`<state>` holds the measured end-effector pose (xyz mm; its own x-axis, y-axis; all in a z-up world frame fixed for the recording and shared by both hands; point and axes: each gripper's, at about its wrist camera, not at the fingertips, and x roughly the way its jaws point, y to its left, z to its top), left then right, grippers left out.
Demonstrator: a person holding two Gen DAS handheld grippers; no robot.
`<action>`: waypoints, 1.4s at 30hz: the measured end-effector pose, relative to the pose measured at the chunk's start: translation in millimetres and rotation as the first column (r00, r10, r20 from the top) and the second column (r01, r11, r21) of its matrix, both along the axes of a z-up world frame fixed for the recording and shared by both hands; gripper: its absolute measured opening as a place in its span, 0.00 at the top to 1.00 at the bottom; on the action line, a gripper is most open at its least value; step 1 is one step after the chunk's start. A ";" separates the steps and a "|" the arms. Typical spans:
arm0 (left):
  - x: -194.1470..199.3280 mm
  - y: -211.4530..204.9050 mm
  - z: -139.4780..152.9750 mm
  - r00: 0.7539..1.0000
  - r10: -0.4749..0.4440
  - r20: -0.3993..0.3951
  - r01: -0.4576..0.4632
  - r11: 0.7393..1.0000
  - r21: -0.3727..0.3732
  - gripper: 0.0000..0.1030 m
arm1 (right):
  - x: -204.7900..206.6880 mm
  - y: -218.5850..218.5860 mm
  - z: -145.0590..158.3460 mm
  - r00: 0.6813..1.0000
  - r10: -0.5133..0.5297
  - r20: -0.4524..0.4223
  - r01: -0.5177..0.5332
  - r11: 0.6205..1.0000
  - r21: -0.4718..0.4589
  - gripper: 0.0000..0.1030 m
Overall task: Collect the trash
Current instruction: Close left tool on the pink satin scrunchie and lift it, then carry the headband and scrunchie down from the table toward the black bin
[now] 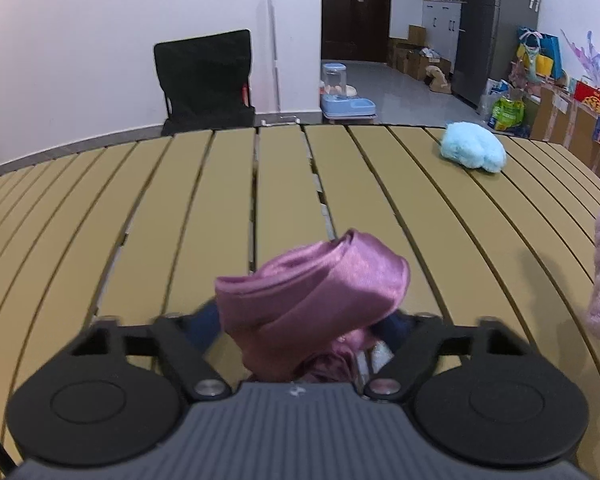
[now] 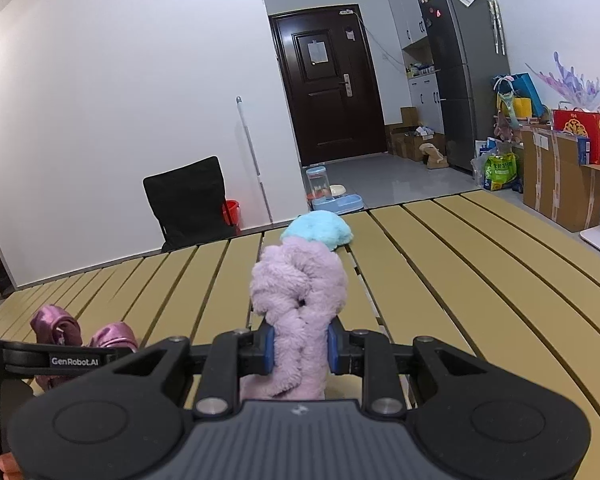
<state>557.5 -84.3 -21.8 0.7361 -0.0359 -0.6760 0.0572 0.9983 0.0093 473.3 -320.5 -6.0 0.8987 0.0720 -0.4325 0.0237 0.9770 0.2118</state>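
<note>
Left wrist view: left gripper (image 1: pixel 300 320) jaws clamped on a purple satin cloth (image 1: pixel 312 292), above the slatted table (image 1: pixel 140 208). Blue fluffy cloth (image 1: pixel 473 151) near the far edge.

Right wrist view: right gripper (image 2: pixel 300 350) jaws clamped on a lilac fluffy cloth (image 2: pixel 300 292).

Left gripper (image 1: pixel 300 320) jaws partly apart, right gripper (image 2: pixel 300 350) jaws clamped

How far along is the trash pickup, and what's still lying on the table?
Nothing visibly finished; no bin in view. In hand: the right claw is shut on the fuzzy lilac piece, and the shiny purple cloth sits between the left claw fingers, though whether they pinch it isn't clear. Left: the fluffy blue piece lies untouched near the slatted table's far edge.
</note>
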 end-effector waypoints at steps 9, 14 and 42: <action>-9.4 -2.7 7.4 1.000 -0.021 0.012 0.021 1.000 -0.005 0.63 | 2.7 3.1 -2.4 1.000 0.000 -0.014 0.000 1.000 -0.003 0.77; -16.2 2.0 17.1 1.000 -0.012 0.023 0.012 1.000 -0.018 0.64 | 0.6 2.8 4.2 1.000 0.005 -0.010 -0.005 1.000 -0.003 0.77; -122.6 11.2 93.4 0.987 -0.024 0.158 0.028 0.999 -0.023 0.64 | -66.5 13.9 49.4 0.997 0.068 0.045 -0.068 0.998 0.003 0.77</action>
<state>434.9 -73.1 71.6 0.8318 -0.0718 -0.5504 0.0828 0.9966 -0.0048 406.9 -306.5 43.3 0.9101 0.1358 -0.3915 -0.0527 0.9750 0.2156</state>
